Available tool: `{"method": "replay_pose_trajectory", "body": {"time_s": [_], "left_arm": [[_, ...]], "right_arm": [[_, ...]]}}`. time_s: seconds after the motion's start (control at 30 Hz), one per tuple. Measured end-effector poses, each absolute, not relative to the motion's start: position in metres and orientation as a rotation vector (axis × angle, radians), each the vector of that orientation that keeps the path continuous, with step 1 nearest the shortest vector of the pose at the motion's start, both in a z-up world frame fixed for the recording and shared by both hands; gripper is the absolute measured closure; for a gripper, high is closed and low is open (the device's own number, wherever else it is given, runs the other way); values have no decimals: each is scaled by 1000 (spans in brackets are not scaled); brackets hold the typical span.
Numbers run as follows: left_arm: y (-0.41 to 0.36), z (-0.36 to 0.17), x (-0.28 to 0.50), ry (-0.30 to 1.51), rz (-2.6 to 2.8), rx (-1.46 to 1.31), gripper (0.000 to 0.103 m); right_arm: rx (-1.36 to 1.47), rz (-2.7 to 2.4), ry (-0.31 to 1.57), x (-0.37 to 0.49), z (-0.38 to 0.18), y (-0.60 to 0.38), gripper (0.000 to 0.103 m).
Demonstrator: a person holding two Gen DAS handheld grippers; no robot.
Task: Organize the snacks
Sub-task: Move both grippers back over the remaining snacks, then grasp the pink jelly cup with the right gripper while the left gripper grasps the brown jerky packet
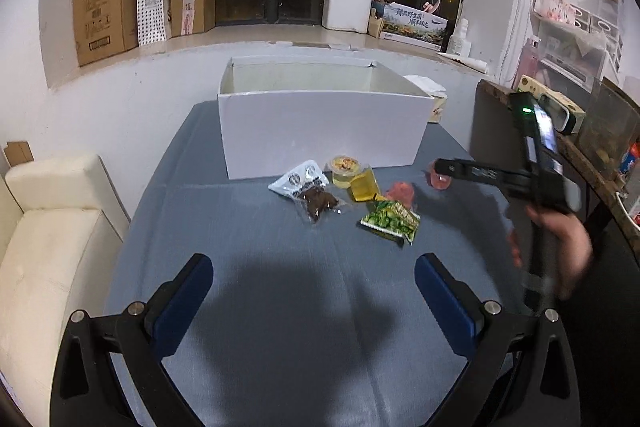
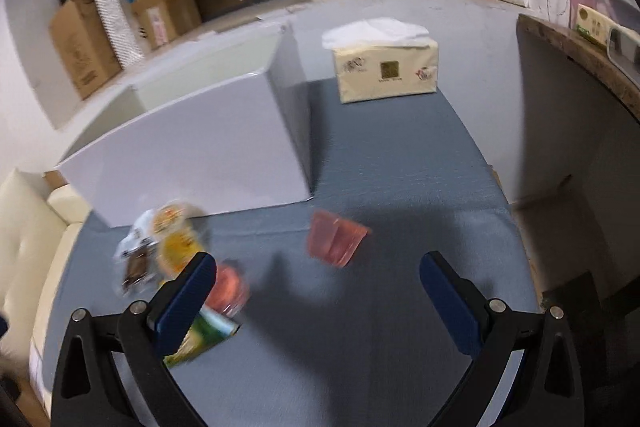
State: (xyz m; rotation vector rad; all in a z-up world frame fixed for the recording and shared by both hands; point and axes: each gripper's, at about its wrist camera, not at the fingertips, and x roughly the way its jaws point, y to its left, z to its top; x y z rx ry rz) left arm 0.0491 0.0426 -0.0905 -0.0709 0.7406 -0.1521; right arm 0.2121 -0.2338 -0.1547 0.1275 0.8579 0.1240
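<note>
A white open box [image 1: 320, 123] stands on the blue-grey table [image 1: 256, 239]. In front of it lie a clear pack of brown snacks [image 1: 308, 191], a yellow jelly cup [image 1: 345, 167], a yellow packet [image 1: 365, 187], a green packet [image 1: 392, 221] and a pink jelly cup [image 1: 400, 191]. Another pink jelly cup [image 2: 336, 237] lies apart to the right. My left gripper [image 1: 314, 287] is open and empty, well short of the snacks. My right gripper [image 2: 318, 291] is open and empty, just short of the lone pink cup; it shows blurred in the left wrist view [image 1: 440, 169].
A tissue pack [image 2: 384, 67] stands behind the box at the right. A cream sofa [image 1: 44, 227] borders the table's left side. A dark wooden shelf [image 1: 560, 131] rises at the right. Cardboard boxes [image 1: 108, 3] sit on the window ledge.
</note>
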Motion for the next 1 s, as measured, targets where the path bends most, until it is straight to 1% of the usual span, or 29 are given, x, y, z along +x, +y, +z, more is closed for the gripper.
{"method": "replay_pose_trajectory", "body": {"time_s": [0.23, 0.27, 0.3, 0.33, 0.4, 0.47, 0.63, 0.8, 1.0], "left_arm": [[56, -94, 47, 753, -119, -84, 0], [57, -94, 47, 756, -117, -86, 0], [57, -95, 47, 756, -119, -85, 0], [57, -95, 48, 759, -118, -81, 0], [55, -96, 48, 765, -114, -76, 0], [53, -96, 48, 762, -130, -84, 0], [46, -98, 51, 766, -141, -77, 0], [45, -102, 60, 770, -142, -70, 0], [50, -114, 97, 796, -108, -81, 0]], "right_arm": [[136, 114, 914, 238, -177, -230, 1], [136, 115, 919, 239, -178, -230, 6], [133, 111, 926, 241, -180, -230, 18], [126, 101, 939, 243, -182, -230, 27], [95, 81, 939, 245, -182, -228, 48], [95, 77, 942, 246, -180, -231, 55], [95, 104, 936, 243, -174, -235, 56], [71, 126, 887, 224, -155, -231, 56], [101, 195, 856, 186, -135, -224, 56]]}}
